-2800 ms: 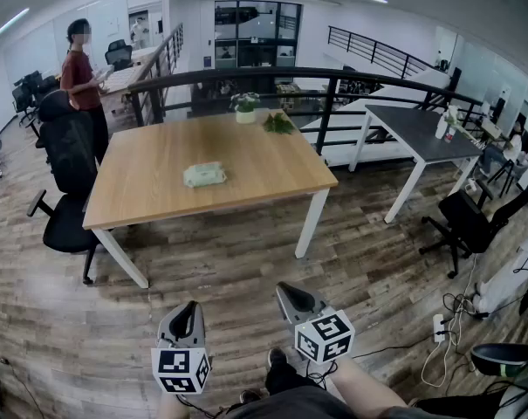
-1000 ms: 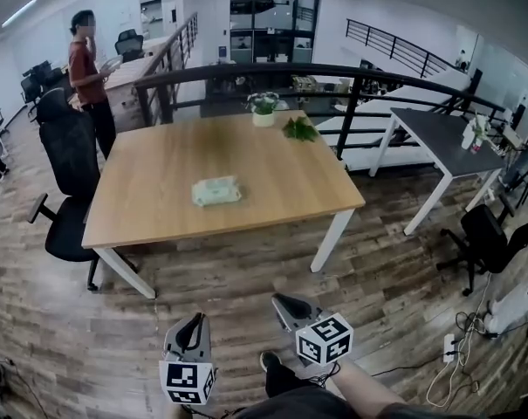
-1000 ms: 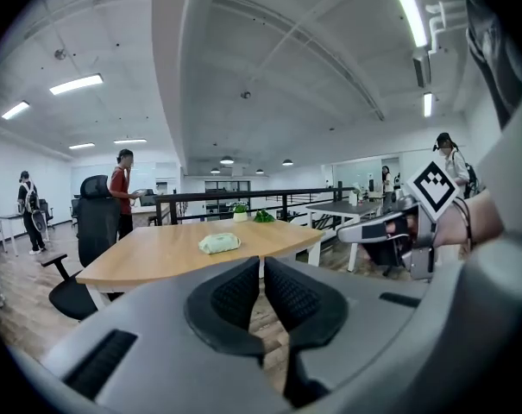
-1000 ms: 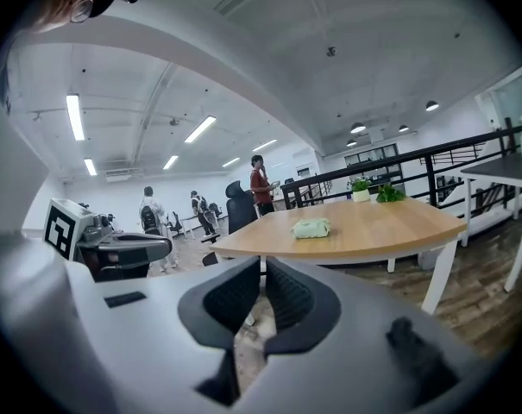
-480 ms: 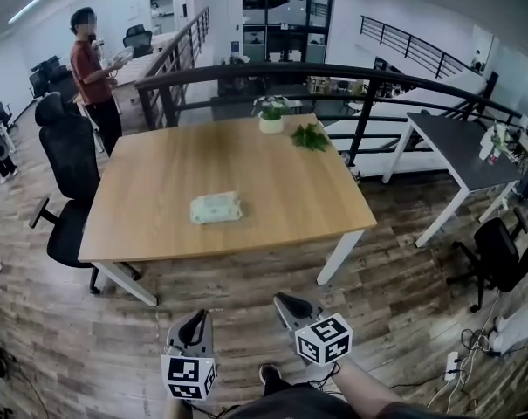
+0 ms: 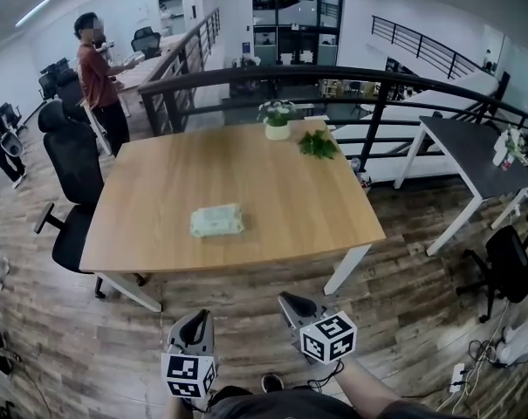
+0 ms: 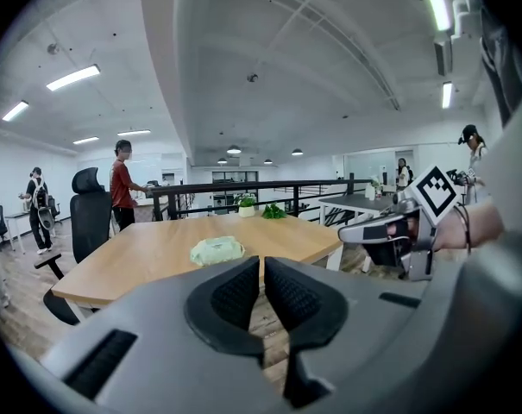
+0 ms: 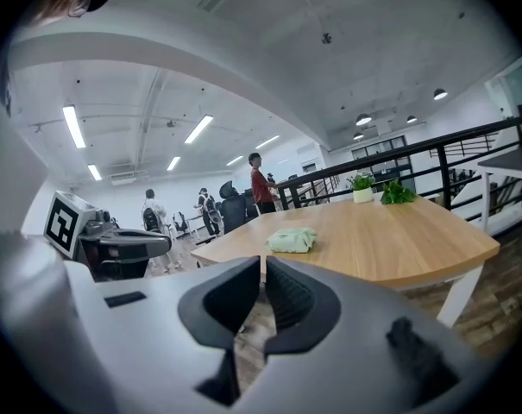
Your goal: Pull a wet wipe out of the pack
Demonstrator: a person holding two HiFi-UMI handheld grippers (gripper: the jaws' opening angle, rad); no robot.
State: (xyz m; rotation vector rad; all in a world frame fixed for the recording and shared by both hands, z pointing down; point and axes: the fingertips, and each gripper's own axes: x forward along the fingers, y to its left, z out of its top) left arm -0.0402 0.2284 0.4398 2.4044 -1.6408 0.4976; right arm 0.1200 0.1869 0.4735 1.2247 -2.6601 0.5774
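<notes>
A pale green wet wipe pack (image 6: 216,221) lies flat near the middle of the wooden table (image 6: 316,225); it also shows in the left gripper view (image 7: 216,250) and the right gripper view (image 8: 292,240). My left gripper (image 6: 195,319) and right gripper (image 6: 287,302) hang over the floor, short of the table's near edge, well apart from the pack. Both are shut with nothing between their jaws, as the gripper views (image 7: 261,270) (image 8: 263,268) show.
A potted plant (image 6: 277,117) and a green leafy sprig (image 6: 318,144) sit at the table's far side. A black office chair (image 6: 72,182) stands left of the table, a person (image 6: 98,72) beyond it. A dark railing (image 6: 368,81) runs behind; a grey table (image 6: 473,160) stands right.
The table and pack have come closer and lower in the head view as I walk toward them. Both grippers stay shut and keep their places in the view.
</notes>
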